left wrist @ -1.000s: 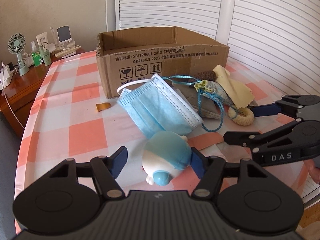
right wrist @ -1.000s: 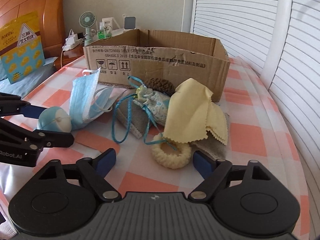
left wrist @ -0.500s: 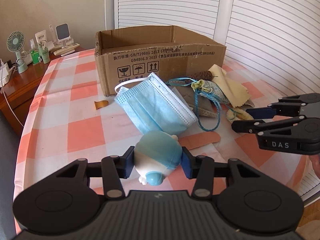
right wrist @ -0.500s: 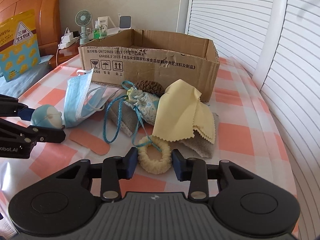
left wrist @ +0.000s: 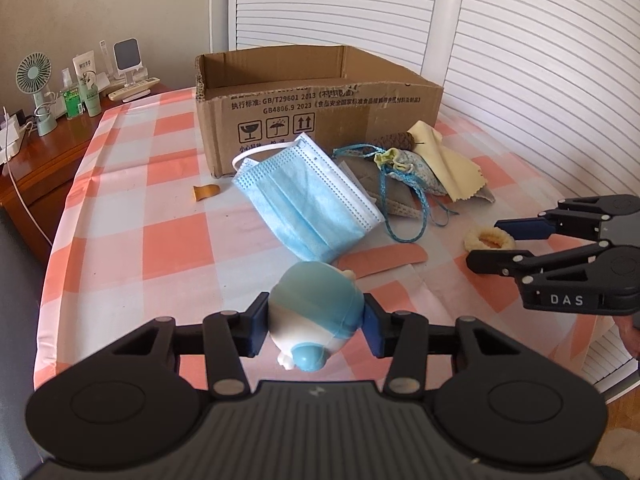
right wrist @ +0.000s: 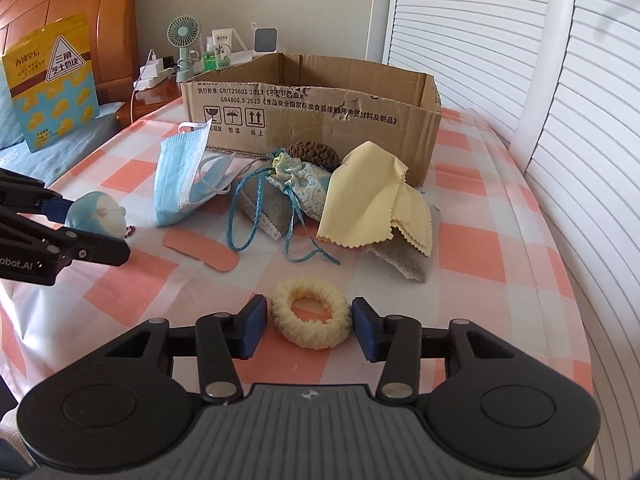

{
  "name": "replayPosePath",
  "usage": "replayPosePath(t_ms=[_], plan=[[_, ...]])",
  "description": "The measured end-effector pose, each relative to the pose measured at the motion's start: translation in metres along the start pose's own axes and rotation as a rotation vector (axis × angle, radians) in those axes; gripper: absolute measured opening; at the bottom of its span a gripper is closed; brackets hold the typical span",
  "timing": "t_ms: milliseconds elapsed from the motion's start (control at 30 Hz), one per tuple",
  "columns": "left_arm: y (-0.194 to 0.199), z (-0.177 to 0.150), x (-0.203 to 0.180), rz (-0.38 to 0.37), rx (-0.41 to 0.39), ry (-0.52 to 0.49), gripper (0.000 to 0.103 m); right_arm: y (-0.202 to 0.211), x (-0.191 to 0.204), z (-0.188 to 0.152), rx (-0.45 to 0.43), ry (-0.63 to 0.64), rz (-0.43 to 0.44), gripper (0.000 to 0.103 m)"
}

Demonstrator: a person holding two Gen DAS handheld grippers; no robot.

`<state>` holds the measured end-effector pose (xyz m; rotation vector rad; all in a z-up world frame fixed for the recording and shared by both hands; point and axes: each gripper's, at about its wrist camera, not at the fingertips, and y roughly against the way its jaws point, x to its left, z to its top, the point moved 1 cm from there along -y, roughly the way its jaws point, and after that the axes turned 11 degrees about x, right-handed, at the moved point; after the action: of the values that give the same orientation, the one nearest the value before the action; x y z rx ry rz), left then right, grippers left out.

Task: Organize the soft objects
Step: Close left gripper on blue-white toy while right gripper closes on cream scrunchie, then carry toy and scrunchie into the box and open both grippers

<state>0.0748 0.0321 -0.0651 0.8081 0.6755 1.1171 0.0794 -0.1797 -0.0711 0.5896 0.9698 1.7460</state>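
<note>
While the left gripper (left wrist: 315,326) squeezes the round blue-and-white squishy toy (left wrist: 316,312) near the checked tablecloth's (left wrist: 168,208) front edge, right gripper (right wrist: 309,323) is easing apart w/ the cream fuzzy scrunchie (right wrist: 310,316) loose between its pads.

left tongs (left wrist: 316,326): pads pressed on blue-white toy (left wrist: 314,312)
right tongs (right wrist: 308,322): jaws opening, straddling cream scrunchie (right wrist: 310,316)

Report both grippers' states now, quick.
Left gripper: shut on the blue-and-white toy.
Right gripper: jaws opening, cream scrunchie between them, not gripped.
</note>
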Motion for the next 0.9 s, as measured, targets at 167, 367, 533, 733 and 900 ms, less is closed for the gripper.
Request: replayPosePath(t_ms=[167, 367, 533, 733, 900], plan=[[0.005, 0.003, 0.004, -0.022, 0.02, 0.009, 0.046, -0.001, -0.003, 0.004, 0.001, -0.017, -0.004, 0.042], [0.015, 0.014, 0.002, -0.014, 0.043, -0.039, 0.046, 0.015, -0.005, 0.009, -0.032, 0.016, -0.003, 0.042], [0.03, 0.039, 0.004, -0.038, 0.031, -0.075, 0.046, 0.033, -0.008, 0.024, -0.069, 0.068, 0.004, 0.042], [0.038, 0.092, 0.01, -0.017, -0.019, -0.107, 0.046, 0.049, -0.008, 0.049, -0.137, 0.147, -0.034, 0.042], [0.029, 0.147, 0.017, 0.024, -0.063, -0.123, 0.046, 0.053, -0.013, 0.074, -0.172, 0.173, -0.023, 0.042]])
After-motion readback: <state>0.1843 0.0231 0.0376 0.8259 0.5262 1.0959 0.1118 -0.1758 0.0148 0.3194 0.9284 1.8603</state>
